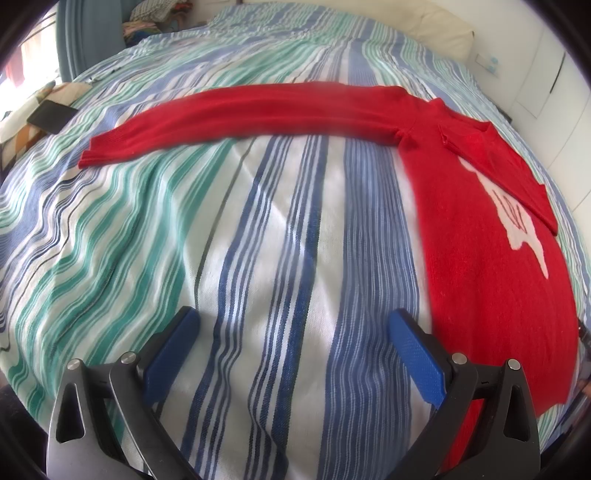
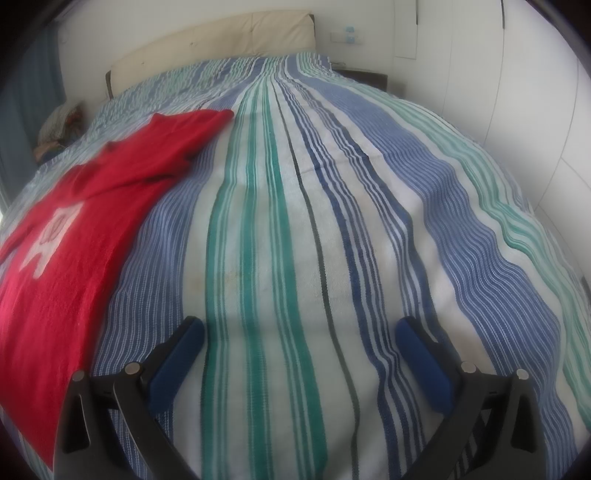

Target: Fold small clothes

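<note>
Left gripper and right gripper both hover with jaws spread wide, empty, over a striped bedspread. A red sweater with a white motif lies flat between them, one sleeve stretched straight out. Bare bedspread surrounds each gripper.

A bed covered by a striped bedspread in blue, green and white fills the room. A cream padded headboard stands against a white wall; white cupboard doors line one side. Daylight is soft.
</note>
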Demonstrator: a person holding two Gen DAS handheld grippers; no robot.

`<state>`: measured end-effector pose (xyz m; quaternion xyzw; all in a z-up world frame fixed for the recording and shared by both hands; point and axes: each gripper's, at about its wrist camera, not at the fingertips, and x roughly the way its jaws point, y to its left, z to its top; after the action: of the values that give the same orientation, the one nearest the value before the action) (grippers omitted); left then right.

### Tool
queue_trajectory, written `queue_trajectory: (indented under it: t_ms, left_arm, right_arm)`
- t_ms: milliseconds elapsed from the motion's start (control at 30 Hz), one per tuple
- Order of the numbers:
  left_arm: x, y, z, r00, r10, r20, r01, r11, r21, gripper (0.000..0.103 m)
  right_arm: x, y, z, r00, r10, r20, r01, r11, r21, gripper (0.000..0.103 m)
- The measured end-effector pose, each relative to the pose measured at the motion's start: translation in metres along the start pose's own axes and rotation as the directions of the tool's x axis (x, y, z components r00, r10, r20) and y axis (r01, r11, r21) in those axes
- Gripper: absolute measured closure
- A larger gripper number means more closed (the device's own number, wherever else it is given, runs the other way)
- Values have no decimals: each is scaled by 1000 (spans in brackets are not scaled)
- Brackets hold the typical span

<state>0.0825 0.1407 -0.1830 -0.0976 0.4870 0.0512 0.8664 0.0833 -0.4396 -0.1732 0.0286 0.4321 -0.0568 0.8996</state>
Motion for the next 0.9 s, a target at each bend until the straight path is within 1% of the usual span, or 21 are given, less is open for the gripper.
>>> queue_trajectory:
  t_ms: [467, 500, 533, 600, 667, 733, 800, 900]
  left_arm:
    - [0, -2, -2, 1000, 3, -7, -3, 1000, 6, 1]
    - [0, -1, -2, 1000, -8, -15, 8, 1000, -1, 1]
    - [-2, 0, -1, 999, -33, -26, 33, 999, -13, 1]
    - [-8, 8, 3, 992, -121, -46, 118, 991, -58, 1]
    - [-15, 24, 12, 977, -208, -48, 200, 971, -129, 1]
    - [-22, 47, 28, 970, -242, -31, 233, 954, -188, 1]
    - [-26, 76, 50, 972, -233, -2, 226, 944, -239, 1]
    - [-26, 133, 88, 983, -179, 38, 181, 926, -330, 1]
  right_arm:
    - [0, 0, 0, 1000, 0, 0, 0, 1000, 0, 1]
    - [0, 0, 0, 1000, 0, 1, 0, 1000, 0, 1]
    - [0, 0, 0, 1000, 0, 0, 0, 1000, 0, 1]
    - [0, 0, 0, 1000, -1, 0, 1, 1000, -1, 1]
    - [0, 0, 0, 1000, -1, 0, 1, 1000, -1, 1]
    - [0, 0, 0, 1000, 0, 0, 0, 1000, -1, 1]
    - [0, 0, 0, 1000, 0, 0, 0, 1000, 0, 1]
    - [0, 0, 0, 1000, -1, 0, 1, 1000, -1, 1]
